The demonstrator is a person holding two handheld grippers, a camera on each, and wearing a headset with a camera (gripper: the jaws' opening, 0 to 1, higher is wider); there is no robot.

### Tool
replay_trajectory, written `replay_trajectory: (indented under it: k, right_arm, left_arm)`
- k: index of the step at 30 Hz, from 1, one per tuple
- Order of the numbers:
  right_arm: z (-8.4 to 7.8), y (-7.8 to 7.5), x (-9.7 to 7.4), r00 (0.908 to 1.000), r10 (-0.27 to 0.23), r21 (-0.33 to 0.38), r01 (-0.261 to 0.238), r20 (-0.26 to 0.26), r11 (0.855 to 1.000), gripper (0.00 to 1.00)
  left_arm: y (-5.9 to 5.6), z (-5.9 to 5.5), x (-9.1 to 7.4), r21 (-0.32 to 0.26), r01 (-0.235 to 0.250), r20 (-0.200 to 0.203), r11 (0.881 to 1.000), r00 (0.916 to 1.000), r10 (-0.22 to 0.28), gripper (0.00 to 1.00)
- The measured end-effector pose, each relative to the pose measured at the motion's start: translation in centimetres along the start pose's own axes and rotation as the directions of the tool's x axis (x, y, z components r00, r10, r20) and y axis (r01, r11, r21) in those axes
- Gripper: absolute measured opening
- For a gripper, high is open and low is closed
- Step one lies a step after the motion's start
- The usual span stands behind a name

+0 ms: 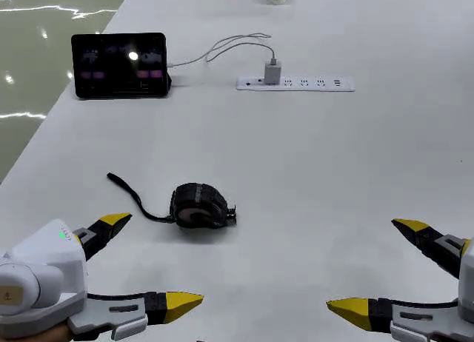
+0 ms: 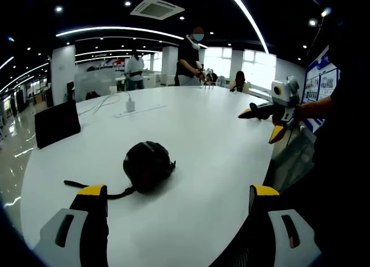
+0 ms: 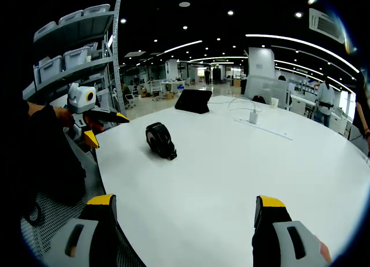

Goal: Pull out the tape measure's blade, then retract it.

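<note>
A black tape measure (image 1: 200, 206) lies on the white table (image 1: 311, 157), its black wrist strap (image 1: 127, 194) trailing to the left and its blade tucked in. My left gripper (image 1: 154, 262) hovers open at the near left, just short of the tape measure (image 2: 148, 164), with nothing between its yellow-tipped fingers (image 2: 92, 193). At the near right my right gripper (image 1: 374, 272) is open too, well away from the tape measure (image 3: 160, 139). The right gripper (image 2: 267, 119) appears in the left gripper view, and the left gripper (image 3: 107, 127) in the right gripper view.
A dark tablet (image 1: 119, 65) stands at the far left. A white power strip (image 1: 296, 84) with a plugged charger (image 1: 272, 72) and a cable lies at the back. The table's left edge drops to a glossy floor. People stand in the background.
</note>
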State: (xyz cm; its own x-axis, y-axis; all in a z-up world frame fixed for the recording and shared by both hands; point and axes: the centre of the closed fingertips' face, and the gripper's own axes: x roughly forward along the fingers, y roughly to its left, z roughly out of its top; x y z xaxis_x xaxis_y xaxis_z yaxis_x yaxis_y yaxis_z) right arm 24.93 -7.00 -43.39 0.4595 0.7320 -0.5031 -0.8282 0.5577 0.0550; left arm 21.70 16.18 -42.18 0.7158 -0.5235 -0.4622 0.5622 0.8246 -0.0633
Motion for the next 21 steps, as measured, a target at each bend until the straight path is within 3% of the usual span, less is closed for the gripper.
replay_trajectory:
  k: [21]
  right_arm:
    - [-0.07,-0.05,0.59,0.9987,0.042,-0.019,-0.042,-0.031,0.999,0.99]
  left_arm:
    - [0.58,-0.16,0.65,0.011,0.027,-0.018,1.0,0.9995,-0.027,0.99]
